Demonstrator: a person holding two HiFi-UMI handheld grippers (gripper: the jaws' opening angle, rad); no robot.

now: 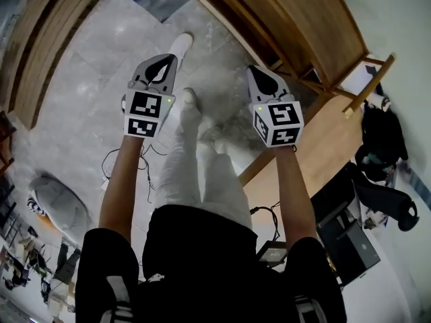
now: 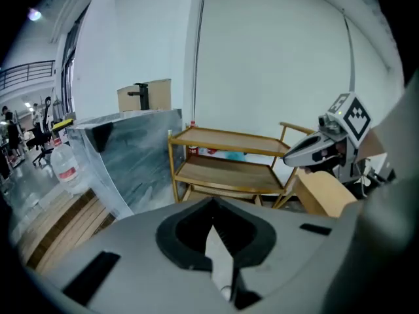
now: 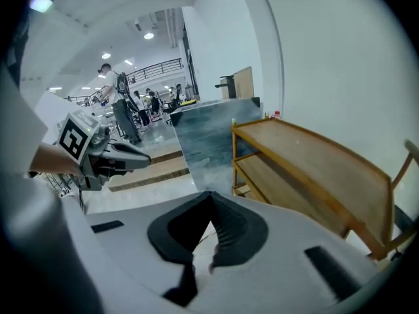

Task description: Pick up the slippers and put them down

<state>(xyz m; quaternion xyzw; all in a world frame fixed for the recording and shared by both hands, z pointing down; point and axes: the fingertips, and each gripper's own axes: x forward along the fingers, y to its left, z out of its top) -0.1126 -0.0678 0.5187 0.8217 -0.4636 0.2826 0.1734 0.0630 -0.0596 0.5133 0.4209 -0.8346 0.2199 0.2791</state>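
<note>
No loose slipper shows in any view. In the head view both grippers are held up in front of the person, side by side over the grey floor. The left gripper is shut with nothing in it; in its own view the jaws meet at a point. The right gripper looks the same, its dark jaws closed and empty. Each gripper shows in the other's view: the right gripper and the left gripper. Below them are the person's white-trousered legs and a white-shod foot.
A wooden two-tier shelf rack stands ahead on the right. Wooden slats lie at the left. Black bags sit at the far right, and cables trail on the floor. A water bottle stands by a marble-patterned counter.
</note>
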